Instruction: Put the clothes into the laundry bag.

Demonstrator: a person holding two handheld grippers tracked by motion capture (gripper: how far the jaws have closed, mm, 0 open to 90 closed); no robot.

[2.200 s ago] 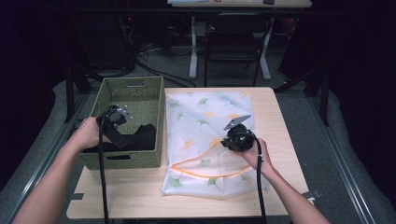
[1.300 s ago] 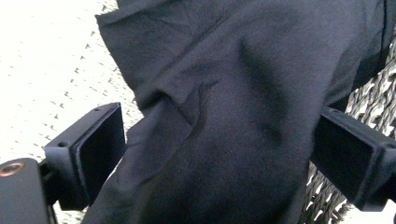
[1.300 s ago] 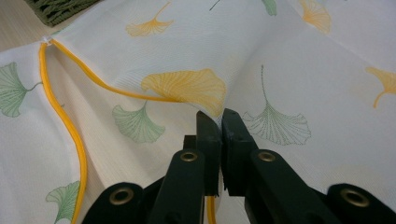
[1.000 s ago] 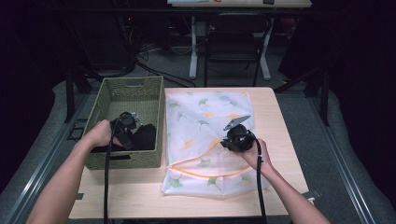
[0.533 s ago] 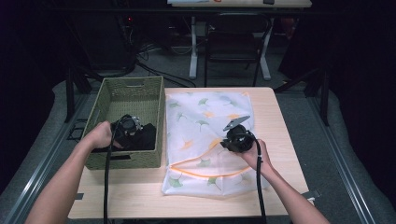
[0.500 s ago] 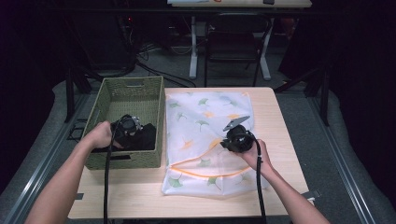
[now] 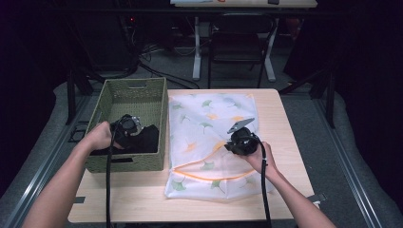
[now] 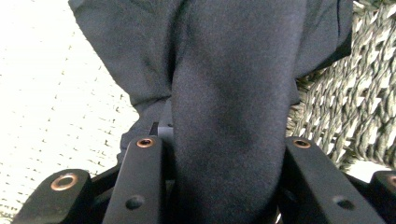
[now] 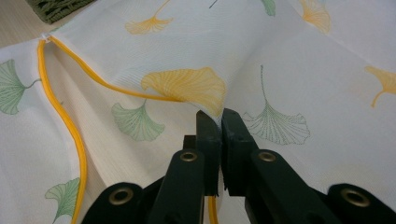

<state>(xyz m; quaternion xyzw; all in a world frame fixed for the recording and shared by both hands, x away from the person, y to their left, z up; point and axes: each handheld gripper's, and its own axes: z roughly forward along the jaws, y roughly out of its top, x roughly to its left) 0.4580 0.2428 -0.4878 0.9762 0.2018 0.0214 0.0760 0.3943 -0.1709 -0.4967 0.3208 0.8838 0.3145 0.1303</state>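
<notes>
Over the last two seconds the left gripper has moved toward three o'clock inside the green woven basket, its fingers now clenched on the dark cloth garment, likely for lifting into the white ginkgo-leaf mesh bag, whose orange-zippered mouth the right gripper still pinches open on the tabletop.

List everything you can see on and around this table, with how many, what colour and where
Woven rectangular basket: one, olive green, left part of the table.
Dark cloth garment: one, black or navy, inside the basket, a fold between the left gripper's jaws.
Mesh laundry bag with ginkgo-leaf print: one, white with green and yellow leaves and an orange zip edge, centre-right of the table.
Wooden table: one, light wood, under everything.
Desk legs and chair: dark and white, on the floor behind the table.
Left gripper: one, black, in the basket, shut on the garment.
Right gripper: one, black, pinching the bag's upper layer near the zip opening.
Forearms: two, entering from the bottom edge.
</notes>
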